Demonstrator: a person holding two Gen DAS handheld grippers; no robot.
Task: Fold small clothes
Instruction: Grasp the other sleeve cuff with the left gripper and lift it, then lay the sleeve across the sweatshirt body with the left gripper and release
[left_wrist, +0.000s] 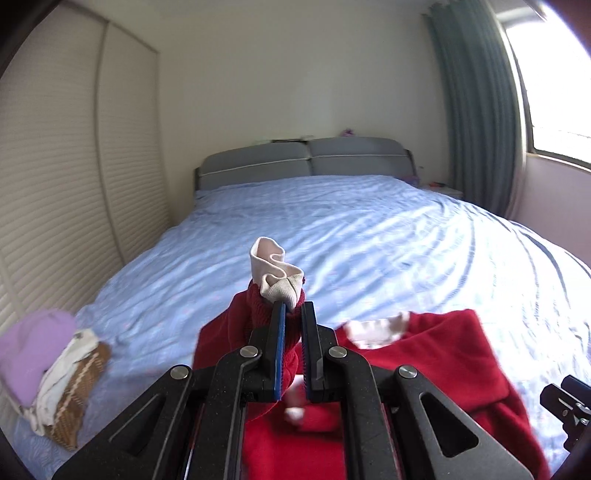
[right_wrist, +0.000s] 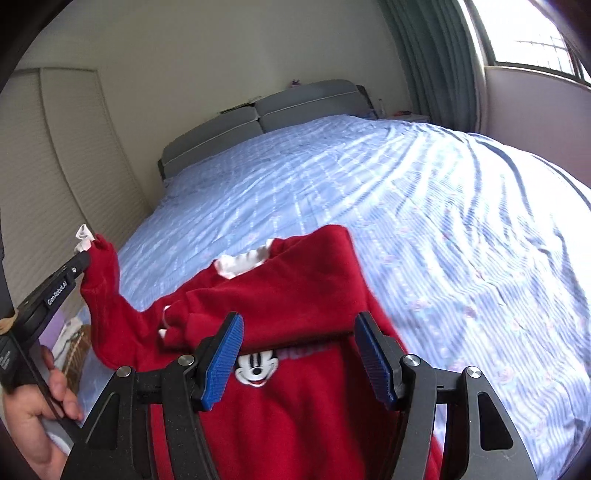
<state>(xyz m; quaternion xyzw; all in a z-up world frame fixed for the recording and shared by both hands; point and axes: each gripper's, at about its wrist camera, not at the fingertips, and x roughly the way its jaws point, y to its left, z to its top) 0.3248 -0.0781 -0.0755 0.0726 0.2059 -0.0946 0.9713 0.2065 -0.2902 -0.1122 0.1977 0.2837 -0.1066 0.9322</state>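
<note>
A small red sweater (right_wrist: 295, 291) with a Mickey face (right_wrist: 256, 365) lies on the blue bedsheet (right_wrist: 424, 192), its white collar (right_wrist: 243, 262) toward the headboard. My left gripper (left_wrist: 293, 308) is shut on the end of one red sleeve (left_wrist: 258, 310), and the white inner cuff (left_wrist: 275, 271) sticks up past the fingertips. In the right wrist view the left gripper (right_wrist: 83, 254) holds that sleeve (right_wrist: 105, 284) lifted off to the left. My right gripper (right_wrist: 297, 325) hovers over the sweater's body, jaws apart, blue pads (right_wrist: 221, 358) not pressing on cloth.
A pile of clothes (left_wrist: 55, 369) in lilac, white and brown stripes sits at the bed's left edge. Louvred wardrobe doors (left_wrist: 55, 184) run along the left. A grey headboard (left_wrist: 306, 158) is at the far end, a curtain (left_wrist: 476, 110) and window on the right. A hand (right_wrist: 33, 417) holds the left gripper.
</note>
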